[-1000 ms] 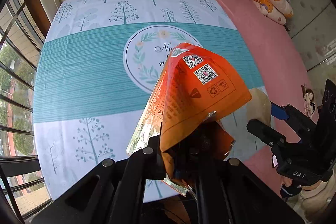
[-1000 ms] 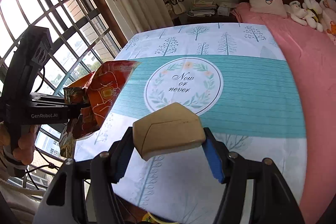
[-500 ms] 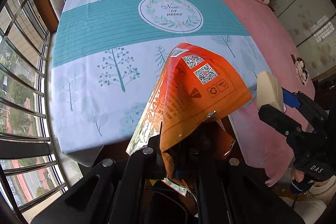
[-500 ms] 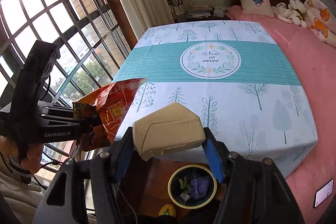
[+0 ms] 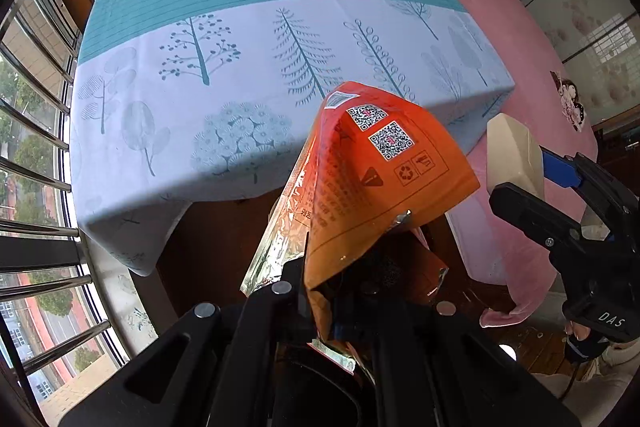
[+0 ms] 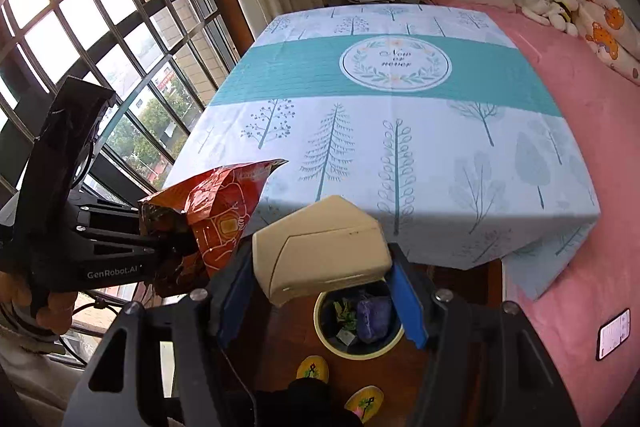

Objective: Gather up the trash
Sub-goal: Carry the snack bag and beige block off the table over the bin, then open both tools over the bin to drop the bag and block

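Wrapper (image 5: 384,183), orange and crumpled, sits pinched in the left gripper (image 5: 344,291) off the table's (image 6: 400,147) near edge. Beside it the right gripper (image 6: 324,291) clamps a beige box (image 6: 320,247) above the bin (image 6: 356,319) on the floor, with slippers (image 6: 312,369) nearby.

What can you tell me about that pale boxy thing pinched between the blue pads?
The beige carton is a small, pale, cardboard-like box with angled, folded corners and a few dark scuffs. It looks slightly squashed. The right gripper clamps it on two opposite sides between blue pads, holding it in the air just above the round trash bin on the floor, past the table's edge. Nothing else touches it.
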`<state>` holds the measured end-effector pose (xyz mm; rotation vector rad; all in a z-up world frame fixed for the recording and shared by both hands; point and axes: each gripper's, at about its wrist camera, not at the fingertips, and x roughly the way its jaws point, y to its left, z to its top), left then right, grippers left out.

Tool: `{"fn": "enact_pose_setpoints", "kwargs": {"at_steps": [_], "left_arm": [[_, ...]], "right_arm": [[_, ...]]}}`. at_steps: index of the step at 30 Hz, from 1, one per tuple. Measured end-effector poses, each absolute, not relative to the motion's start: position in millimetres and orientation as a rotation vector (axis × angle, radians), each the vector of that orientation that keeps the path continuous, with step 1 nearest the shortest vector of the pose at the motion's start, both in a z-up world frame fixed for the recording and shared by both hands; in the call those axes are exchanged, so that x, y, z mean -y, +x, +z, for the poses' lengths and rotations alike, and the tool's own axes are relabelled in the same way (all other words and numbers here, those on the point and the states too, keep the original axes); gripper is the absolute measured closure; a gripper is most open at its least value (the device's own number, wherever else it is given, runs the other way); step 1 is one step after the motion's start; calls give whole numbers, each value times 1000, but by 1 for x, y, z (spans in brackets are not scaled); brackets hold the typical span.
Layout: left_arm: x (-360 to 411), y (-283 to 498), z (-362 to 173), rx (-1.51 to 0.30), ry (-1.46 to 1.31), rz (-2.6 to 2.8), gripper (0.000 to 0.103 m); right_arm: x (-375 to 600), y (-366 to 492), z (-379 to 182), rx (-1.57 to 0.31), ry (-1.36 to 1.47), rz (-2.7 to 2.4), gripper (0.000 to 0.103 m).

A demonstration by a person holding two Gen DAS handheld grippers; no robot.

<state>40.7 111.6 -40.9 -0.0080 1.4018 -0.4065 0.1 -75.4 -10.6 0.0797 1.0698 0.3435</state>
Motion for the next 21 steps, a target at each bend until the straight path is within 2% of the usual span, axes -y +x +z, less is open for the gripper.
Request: {"fn": "enact_pose_setpoints", "kwargs": {"at_steps": [5, 9, 21], "left_arm": [[-87, 23, -82, -1466, -6, -397, 100], [-68, 12, -133, -1514, -17, -368, 100], [-22, 12, -356, -1644, -63, -250, 100]], "right_arm": [[87, -16, -59, -1154, 105, 341, 40], [98, -28, -119, -1221, 98, 339, 40], [110, -29, -347, -1388, 34, 317, 39]]}}
